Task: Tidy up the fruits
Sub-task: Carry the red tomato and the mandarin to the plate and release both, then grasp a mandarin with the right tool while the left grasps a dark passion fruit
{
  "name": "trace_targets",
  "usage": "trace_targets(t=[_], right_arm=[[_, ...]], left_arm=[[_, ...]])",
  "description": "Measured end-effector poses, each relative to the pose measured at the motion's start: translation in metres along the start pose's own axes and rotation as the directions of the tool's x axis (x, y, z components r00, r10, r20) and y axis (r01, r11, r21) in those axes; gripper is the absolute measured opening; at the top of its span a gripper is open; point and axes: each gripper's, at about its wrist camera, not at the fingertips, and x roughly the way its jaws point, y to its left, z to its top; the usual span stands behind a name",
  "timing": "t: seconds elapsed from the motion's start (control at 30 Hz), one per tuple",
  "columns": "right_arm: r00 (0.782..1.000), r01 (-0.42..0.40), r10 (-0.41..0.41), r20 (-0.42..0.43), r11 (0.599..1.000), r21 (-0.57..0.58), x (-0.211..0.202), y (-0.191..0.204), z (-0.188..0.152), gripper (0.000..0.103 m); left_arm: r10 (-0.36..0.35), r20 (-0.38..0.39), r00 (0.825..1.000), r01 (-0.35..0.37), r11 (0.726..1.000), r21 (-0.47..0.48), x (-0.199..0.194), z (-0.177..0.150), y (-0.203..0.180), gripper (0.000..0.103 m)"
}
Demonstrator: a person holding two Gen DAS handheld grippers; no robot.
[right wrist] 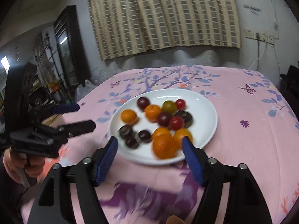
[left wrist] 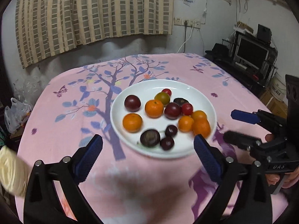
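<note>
A white plate (left wrist: 201, 97) (right wrist: 205, 108) sits mid-table and carries several fruits: oranges (left wrist: 154, 108) (right wrist: 164, 146), dark plums (left wrist: 132, 103) (right wrist: 143, 102), red cherry tomatoes (left wrist: 187, 109) (right wrist: 176, 122) and one greenish tomato (left wrist: 162, 97) (right wrist: 169, 106). My left gripper (left wrist: 147, 140) (right wrist: 86, 116) stands wide open in front of the plate's near-left rim, with nothing between its blue pads. My right gripper (right wrist: 150, 140) (left wrist: 229, 125) is open too, at the plate's near-right rim. The front orange shows between its fingers but lies on the plate, with no pad touching it.
A pink cloth (left wrist: 65, 123) with a blue tree print covers the table. Plastic bags (left wrist: 15, 115) lie off its left edge, and a shelf with a monitor (left wrist: 252, 54) stands to the right. A checked curtain (left wrist: 93, 11) hangs on the back wall. A hand (right wrist: 13, 166) holds the left gripper's handle.
</note>
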Motion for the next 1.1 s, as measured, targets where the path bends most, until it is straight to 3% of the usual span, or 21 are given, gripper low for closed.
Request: trace_targets(t=[0.17,0.27,0.37,0.47,0.53,0.6,0.73,0.9,0.97,1.0,1.1], right_arm=[[0.996,-0.066,0.058,-0.071,0.990,-0.124,-0.040,0.047,-0.047,0.078],[0.989,-0.101,0.078,-0.122,0.976,-0.193,-0.052,0.070,-0.076,0.078],[0.977,-0.088,0.050,-0.207,0.980,-0.179,-0.056,0.082,-0.097,0.073],[0.960,-0.157,0.120,-0.254,0.979,-0.128,-0.060,0.083,-0.107,0.065],[0.957,-0.155,0.114,-0.267,0.979,-0.136,-0.063,0.086,-0.112,0.061],[0.947,-0.171,0.126,-0.296,0.977,-0.131,-0.061,0.086,-0.116,0.050],[0.916,-0.235,0.179,-0.358,0.965,-0.119,-0.057,0.092,-0.125,0.050],[0.900,-0.258,0.183,-0.395,0.955,-0.144,-0.054,0.100,-0.133,0.050],[0.890,-0.279,0.197,-0.412,0.949,-0.149,-0.052,0.104,-0.137,0.037],[0.884,-0.298,0.214,-0.416,0.943,-0.147,-0.053,0.106,-0.137,0.037],[0.890,-0.290,0.213,-0.402,0.946,-0.141,-0.056,0.104,-0.135,0.037]], left_arm=[[-0.043,0.022,0.999,0.044,0.998,-0.051,-0.058,-0.059,0.002,0.098],[-0.062,0.041,0.997,0.065,0.995,-0.071,-0.073,-0.098,0.000,0.098],[-0.001,0.017,1.000,0.002,0.999,-0.054,-0.072,-0.120,-0.009,0.098],[-0.009,0.028,1.000,0.010,1.000,-0.027,-0.077,-0.126,-0.015,0.098],[-0.032,0.030,0.999,0.032,0.999,-0.025,-0.078,-0.127,-0.015,0.098],[-0.042,0.021,0.999,0.042,0.999,-0.033,-0.076,-0.128,-0.014,0.098],[-0.038,0.013,0.999,0.038,0.997,-0.065,-0.074,-0.127,-0.009,0.098],[-0.045,0.011,0.999,0.046,0.995,-0.093,-0.073,-0.126,-0.005,0.098],[-0.045,0.013,0.999,0.046,0.995,-0.091,-0.074,-0.126,-0.005,0.098],[-0.046,0.015,0.999,0.047,0.995,-0.089,-0.074,-0.126,-0.006,0.098],[-0.046,0.011,0.999,0.047,0.995,-0.082,-0.074,-0.126,-0.006,0.098]])
